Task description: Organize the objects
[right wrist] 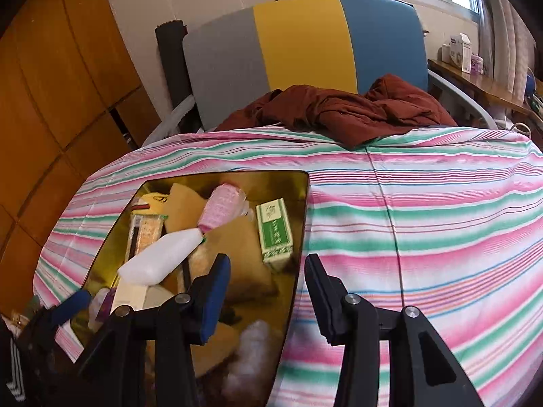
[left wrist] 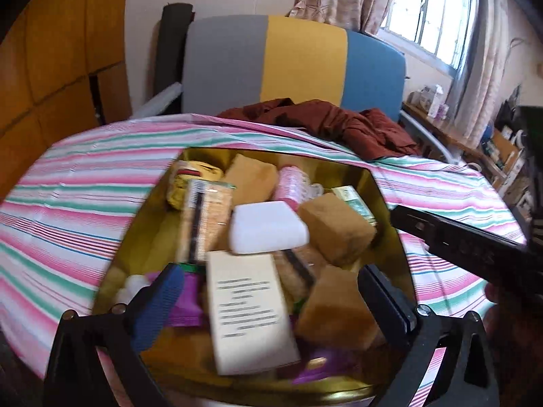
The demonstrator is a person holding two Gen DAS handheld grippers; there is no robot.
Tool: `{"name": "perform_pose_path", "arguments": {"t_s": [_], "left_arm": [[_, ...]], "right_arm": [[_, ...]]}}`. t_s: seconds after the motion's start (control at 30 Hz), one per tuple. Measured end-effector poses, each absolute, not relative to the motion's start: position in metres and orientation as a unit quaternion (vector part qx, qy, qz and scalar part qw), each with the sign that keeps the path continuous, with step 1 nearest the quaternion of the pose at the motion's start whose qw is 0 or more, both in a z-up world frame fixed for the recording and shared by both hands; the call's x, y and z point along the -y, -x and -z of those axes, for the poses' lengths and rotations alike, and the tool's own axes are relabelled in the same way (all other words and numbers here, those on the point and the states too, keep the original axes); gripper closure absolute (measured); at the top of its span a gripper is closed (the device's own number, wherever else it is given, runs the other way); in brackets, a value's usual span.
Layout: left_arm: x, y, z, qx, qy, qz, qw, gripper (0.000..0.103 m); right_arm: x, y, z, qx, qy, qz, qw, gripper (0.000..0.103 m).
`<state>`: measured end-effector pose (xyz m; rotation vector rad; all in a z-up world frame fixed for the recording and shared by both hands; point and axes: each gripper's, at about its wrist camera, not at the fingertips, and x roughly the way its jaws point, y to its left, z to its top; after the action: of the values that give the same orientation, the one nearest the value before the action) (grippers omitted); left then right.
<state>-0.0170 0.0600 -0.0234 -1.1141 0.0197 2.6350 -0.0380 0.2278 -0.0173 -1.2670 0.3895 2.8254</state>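
Note:
A gold tin (left wrist: 387,203) (right wrist: 302,210) sits on the striped tablecloth, filled with several items: a white block (left wrist: 268,227) (right wrist: 163,257), brown sponges (left wrist: 336,227), a cream printed box (left wrist: 251,312), a pink roll (left wrist: 292,183) (right wrist: 220,210), a green box (right wrist: 275,234) and cracker packs (left wrist: 203,217). My left gripper (left wrist: 275,302) is open just above the tin, its jaws either side of the cream box and a brown sponge. My right gripper (right wrist: 268,271) is open and empty over the tin's right rim; its finger (left wrist: 475,247) shows in the left wrist view.
The striped tablecloth (right wrist: 424,220) covers the table to the right of the tin. A dark red garment (right wrist: 339,108) lies at the far edge, against a grey, yellow and blue chair back (right wrist: 305,44). Wooden cabinets (right wrist: 51,101) stand left; a cluttered shelf (left wrist: 492,149) stands right.

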Motion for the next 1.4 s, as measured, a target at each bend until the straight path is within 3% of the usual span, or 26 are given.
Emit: {"name": "perform_pose_path", "arguments": {"t_s": [0.8,1.4], "left_arm": [[-0.007,0.017,-0.014,-0.043,0.396,-0.917,-0.028,0.000],[-0.005,0.024,-0.009,-0.056,0.424,-0.904,-0.021,0.000]], "right_arm": [[-0.175,0.012,-0.017,-0.075,0.432,-0.897,0.061,0.056],[-0.171,0.017,-0.010,-0.071,0.458,-0.881,0.093,0.056]]}}
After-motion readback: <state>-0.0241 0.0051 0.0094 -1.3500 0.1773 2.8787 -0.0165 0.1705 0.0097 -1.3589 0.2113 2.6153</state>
